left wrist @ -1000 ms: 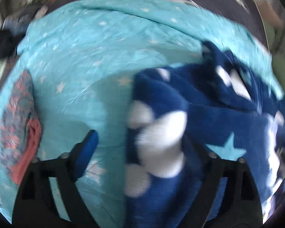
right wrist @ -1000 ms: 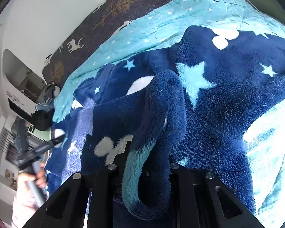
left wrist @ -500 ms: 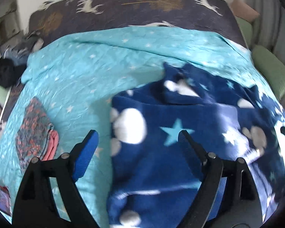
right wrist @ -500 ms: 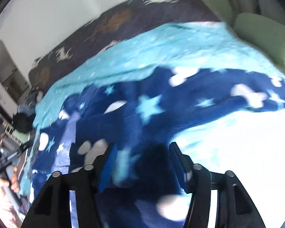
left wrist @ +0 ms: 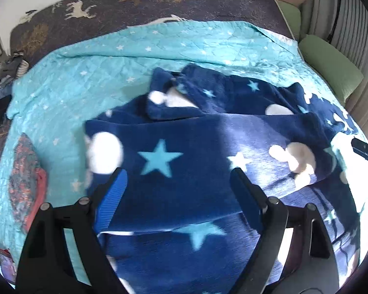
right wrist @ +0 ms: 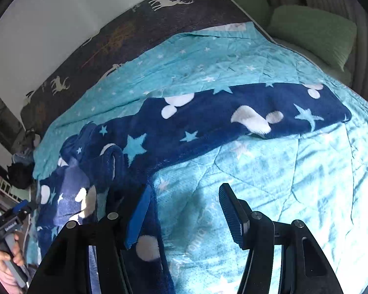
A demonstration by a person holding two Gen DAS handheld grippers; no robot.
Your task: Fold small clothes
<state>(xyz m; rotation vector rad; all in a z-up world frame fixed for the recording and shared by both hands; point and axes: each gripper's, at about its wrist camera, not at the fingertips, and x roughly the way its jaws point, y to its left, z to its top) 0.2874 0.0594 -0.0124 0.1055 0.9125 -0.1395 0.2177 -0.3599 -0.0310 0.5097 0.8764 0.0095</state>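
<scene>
Bed point(left wrist: 159, 56) with the turquoise star quilt point(right wrist: 294, 171) is lying under both my tools; it is carrying everything.

Navy fleece garment point(left wrist: 184, 152), stars and white blobs, is sprawling across the quilt ahead of both pairs of jaws. In the left view one layer is lying doubled over the lower part, straight fold edge running crosswise just beyond my left gripper point(left wrist: 177, 178), with a crumpled bit further out. In the right view a long strip of it is stretching away up and to the right, flat, unfolded, and the bunched part is sitting left of my right gripper point(right wrist: 184, 196).

Left jaws are standing spread wide, gripping nothing; fleece is lying below and between them, and I can't tell if they're touching it. Right jaws are likewise spread, nothing between them but quilt; the left finger is sitting over the fleece edge.

Judgement: I'm sitting at roughly one fold done on this piece. Long strip needs bringing in, bunched part needs flattening, then at least one more fold.

Small patterned folded pile point(left wrist: 24, 178) with a red edge is sitting far left of the left jaws, well apart from the fleece. Probably already finished pieces.

Green cushion point(right wrist: 311, 29) is resting far right, beyond the quilt.
</scene>
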